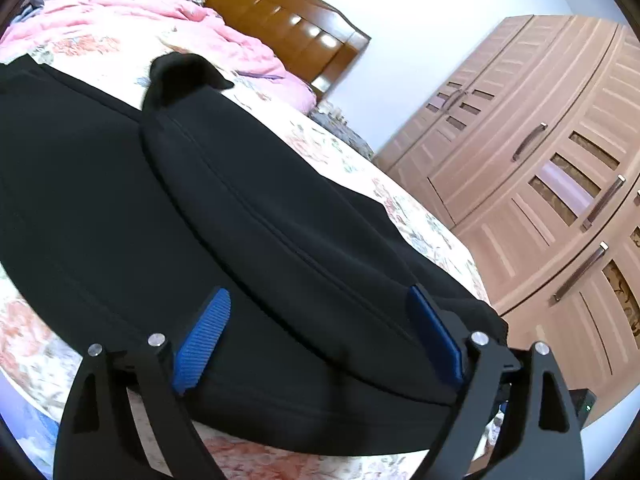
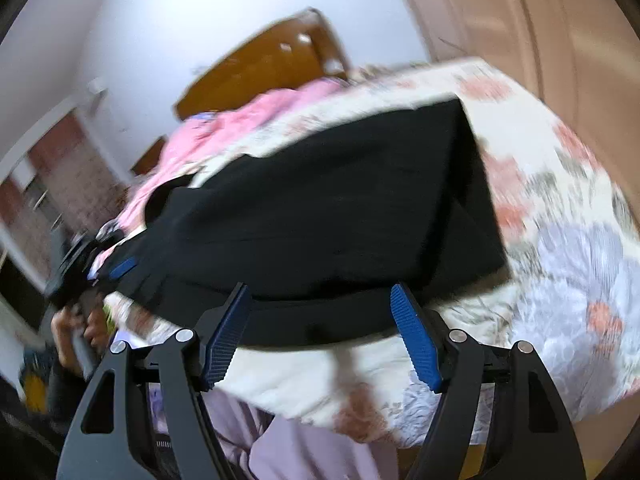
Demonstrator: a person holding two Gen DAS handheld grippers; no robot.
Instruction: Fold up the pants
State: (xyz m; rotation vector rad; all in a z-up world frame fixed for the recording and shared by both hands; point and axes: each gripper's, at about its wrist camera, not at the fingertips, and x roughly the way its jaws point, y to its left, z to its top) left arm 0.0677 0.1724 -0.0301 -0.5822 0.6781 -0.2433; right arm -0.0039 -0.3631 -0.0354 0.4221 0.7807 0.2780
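Because the right wrist view is smeared with blur, you can make out little detail there: the pants [image 2: 320, 216] read only as a flat black slab on the flowered bed [image 2: 560, 216], and the far leg ends are lost against the pink quilt [image 2: 240, 128]. In the left wrist view the pants [image 1: 224, 208] lie lengthwise, their long axis running from 5 o'clock up to 11 o'clock, one leg stacked over the other; the upper end bunches into a dark lump you cannot read. Your left gripper [image 1: 320, 336] has its jaws spread wide, straddling the near hem. Your right gripper [image 2: 320, 332] also stands apart, just at the cloth's near edge, gripping nothing. The wardrobe [image 1: 540, 184] fills 3 o'clock.
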